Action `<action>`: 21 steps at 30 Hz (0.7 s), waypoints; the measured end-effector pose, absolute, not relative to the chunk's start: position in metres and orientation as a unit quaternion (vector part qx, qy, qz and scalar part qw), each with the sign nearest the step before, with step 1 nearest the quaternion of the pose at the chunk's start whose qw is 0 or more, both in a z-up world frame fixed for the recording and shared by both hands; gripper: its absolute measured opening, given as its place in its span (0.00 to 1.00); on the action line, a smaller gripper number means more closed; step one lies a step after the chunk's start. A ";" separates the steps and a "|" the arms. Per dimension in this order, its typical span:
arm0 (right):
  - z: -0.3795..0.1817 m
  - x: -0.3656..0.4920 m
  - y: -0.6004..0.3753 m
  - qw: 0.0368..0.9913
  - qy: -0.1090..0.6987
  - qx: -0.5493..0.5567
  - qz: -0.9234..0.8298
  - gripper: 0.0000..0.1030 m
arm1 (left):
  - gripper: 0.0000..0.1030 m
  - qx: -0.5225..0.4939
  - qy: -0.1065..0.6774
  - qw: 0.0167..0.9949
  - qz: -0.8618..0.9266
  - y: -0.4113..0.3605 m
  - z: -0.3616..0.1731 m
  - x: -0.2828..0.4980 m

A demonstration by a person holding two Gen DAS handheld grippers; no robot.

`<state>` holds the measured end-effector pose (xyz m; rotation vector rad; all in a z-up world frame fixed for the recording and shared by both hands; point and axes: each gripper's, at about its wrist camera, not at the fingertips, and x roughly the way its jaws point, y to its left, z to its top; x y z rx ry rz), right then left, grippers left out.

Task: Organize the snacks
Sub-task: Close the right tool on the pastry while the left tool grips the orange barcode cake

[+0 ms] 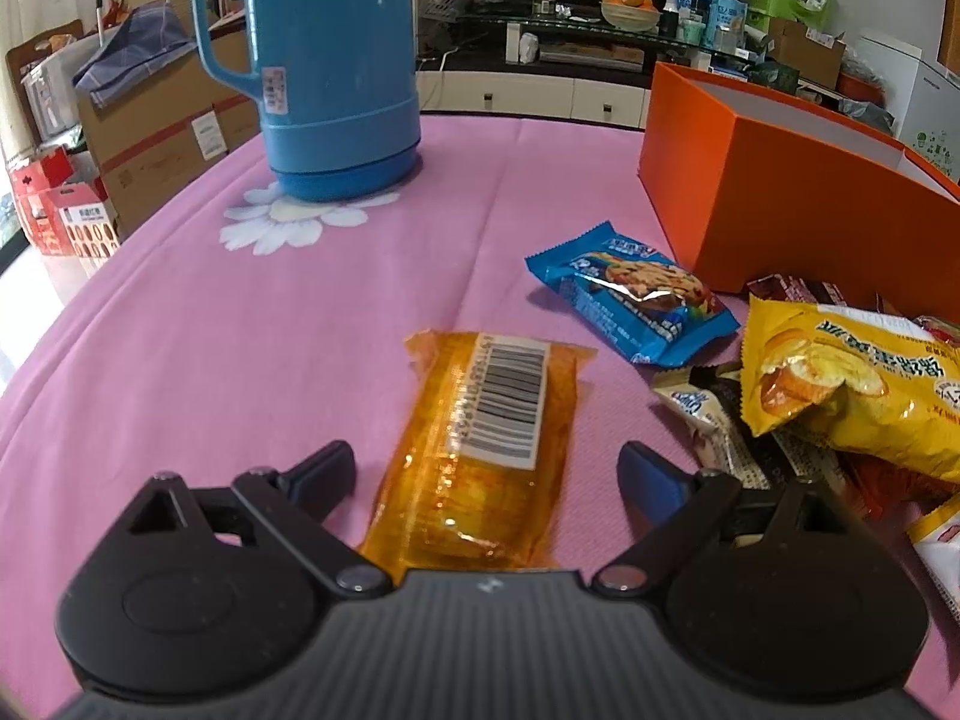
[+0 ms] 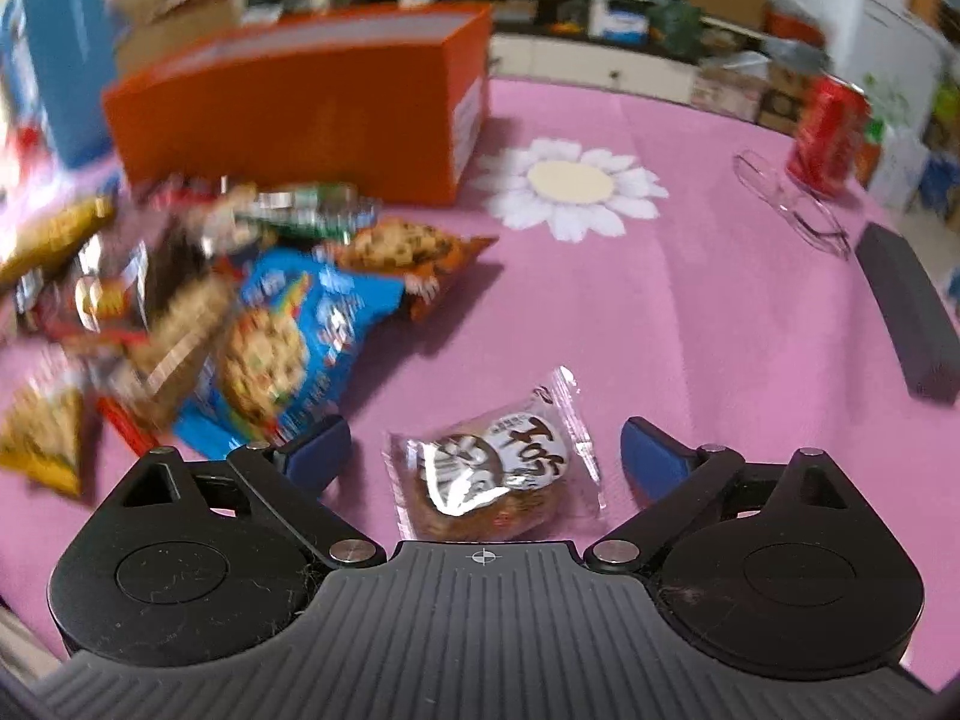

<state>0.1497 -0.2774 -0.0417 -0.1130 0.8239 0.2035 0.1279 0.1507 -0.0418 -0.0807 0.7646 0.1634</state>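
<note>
Up close, the left gripper [image 1: 486, 468] stands wide apart around an amber packet [image 1: 480, 444], untouched. Likewise the right gripper [image 2: 486, 450] straddles a clear-wrapped cookie [image 2: 498, 474]. Beyond, the blurred snack pile [image 2: 198, 300] perhaps touches the orange box [image 2: 312, 102], partly cut off.

We see the left tool [image 1: 486, 468] as a black plastic body with a ribbed grey centre plate bearing a small pale mark, two round black discs at its sides, and angular black link arms pinned with silver rivets. Its fingers [image 1: 651, 480] end in dark blue pads. The right tool [image 2: 486, 450] is built alike: ribbed plate with a white crosshair mark, silver pins, blue-padded fingers [image 2: 654, 453], and fine dust and hairs on its discs
</note>
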 end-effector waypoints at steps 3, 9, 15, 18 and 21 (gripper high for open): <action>-0.042 0.149 -0.282 0.907 0.404 -0.040 0.111 0.83 | 0.91 -0.040 0.371 0.924 0.081 0.150 -0.042 0.127; -0.040 0.132 -0.276 0.919 0.385 -0.026 0.079 0.55 | 0.62 -0.041 0.370 0.925 0.077 0.148 -0.037 0.124; -0.034 0.111 -0.280 0.923 0.379 0.009 0.062 0.34 | 0.42 -0.070 0.377 0.921 0.069 0.151 -0.027 0.111; -0.027 0.094 -0.278 0.924 0.375 0.026 0.075 0.34 | 0.42 -0.093 0.374 0.921 0.062 0.155 -0.022 0.095; -0.018 0.080 -0.274 0.928 0.361 0.031 0.084 0.34 | 0.42 -0.088 0.369 0.923 0.066 0.154 -0.014 0.083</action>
